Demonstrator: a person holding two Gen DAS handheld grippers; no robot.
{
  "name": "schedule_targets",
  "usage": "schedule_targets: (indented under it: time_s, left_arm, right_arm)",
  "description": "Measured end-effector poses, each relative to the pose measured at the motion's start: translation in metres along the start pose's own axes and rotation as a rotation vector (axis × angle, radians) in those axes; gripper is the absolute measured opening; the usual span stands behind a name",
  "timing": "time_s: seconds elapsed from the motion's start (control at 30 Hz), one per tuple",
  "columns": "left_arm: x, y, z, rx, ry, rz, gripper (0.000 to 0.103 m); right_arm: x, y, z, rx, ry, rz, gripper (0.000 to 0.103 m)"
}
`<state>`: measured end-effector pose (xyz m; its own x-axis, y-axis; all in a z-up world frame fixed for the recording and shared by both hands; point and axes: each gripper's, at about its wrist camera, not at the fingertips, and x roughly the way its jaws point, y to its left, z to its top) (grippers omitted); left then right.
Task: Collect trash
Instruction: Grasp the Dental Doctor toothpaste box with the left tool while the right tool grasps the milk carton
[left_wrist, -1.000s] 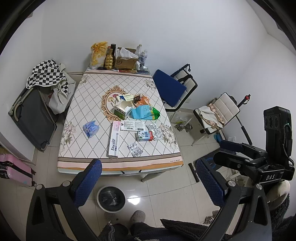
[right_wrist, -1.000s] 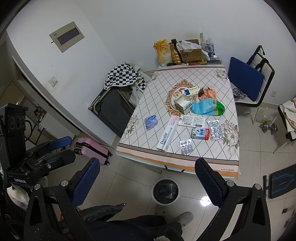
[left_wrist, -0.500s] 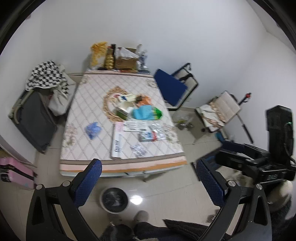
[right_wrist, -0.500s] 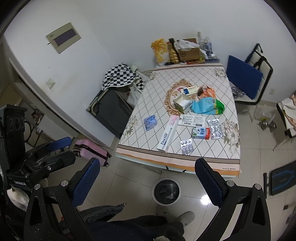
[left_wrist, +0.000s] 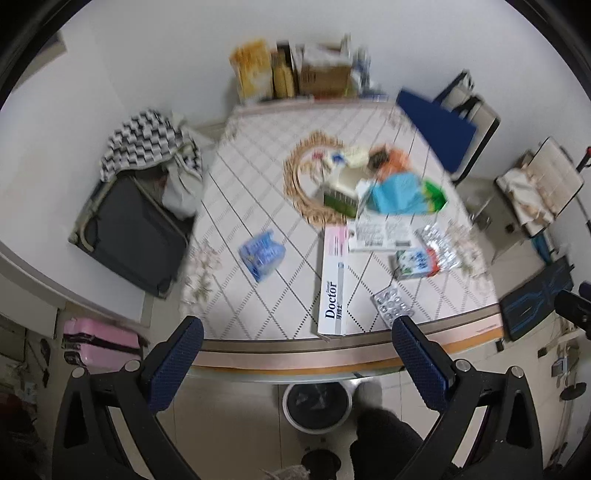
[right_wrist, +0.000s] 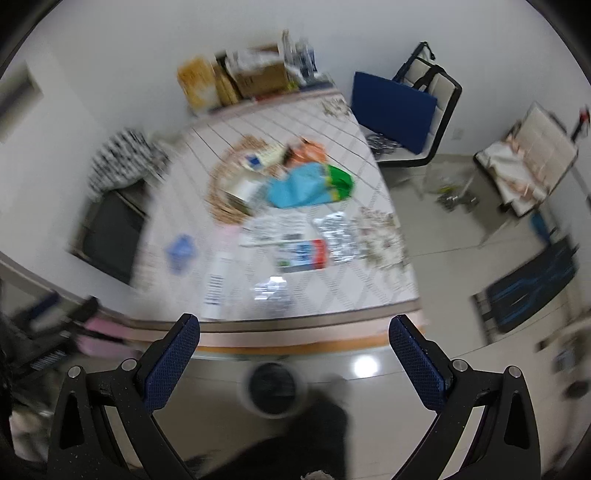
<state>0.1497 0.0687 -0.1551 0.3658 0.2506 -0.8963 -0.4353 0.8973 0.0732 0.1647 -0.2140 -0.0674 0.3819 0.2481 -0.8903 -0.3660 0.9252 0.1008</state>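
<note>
The left gripper (left_wrist: 297, 356) had two black, angular finger arms, each faced on its inner side with a dark blue pad (left_wrist: 173, 363) of fine dimpled texture. Round silver screw heads (left_wrist: 132, 365) sat on the upper edge of each arm, two per side, and triangular cut-outs lightened the black frames lower down. The right gripper (right_wrist: 293, 354) was built the same: matte black arms speckled with pale dust, blue textured pads (right_wrist: 415, 363), and paired silver screws (right_wrist: 460, 365). Below, the person's dark trouser leg (left_wrist: 384, 439) and a pale shoe showed, blurred.
</note>
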Motion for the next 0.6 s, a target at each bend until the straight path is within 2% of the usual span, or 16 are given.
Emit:
schedule_targets:
  time_s: [0.03,0.17,0.2,0.37,0.5,0.57,0.6]
  left_arm:
    - [0.025,-0.006,0.005,-0.001,0.036,0.013,0.103]
    - [0.085,-0.021,0.005,-0.012,0.135,0.102,0.103]
    - [0.105,-0.023,0.005,-0.024,0.175,0.124,0.103]
    - [0.166,-0.027,0.003,-0.077,0.315,0.189,0.103]
    - [0.195,-0.028,0.008,-0.107,0.358,0.198,0.101]
    - [0.204,-0.031,0.012,-0.105,0.369,0.176,0.1]
    - [0.209,-0.032,0.015,-0.103,0.374,0.166,0.1]
  right_arm:
    - [0.019,0.0,0.007,-0.033,0.019,-0.02,0.103]
    - [0.126,0.007,0.043,-0.256,0.143,-0.101,0.103]
    - [0.151,0.01,0.05,-0.306,0.172,-0.115,0.1]
    - [0.271,0.038,0.069,-0.664,0.328,-0.139,0.095]
    - [0.326,0.061,0.06,-0.886,0.415,-0.103,0.094]
    - [0.345,0.068,0.055,-0.938,0.45,-0.09,0.088]
    - [0.354,0.071,0.054,-0.954,0.451,-0.099,0.08]
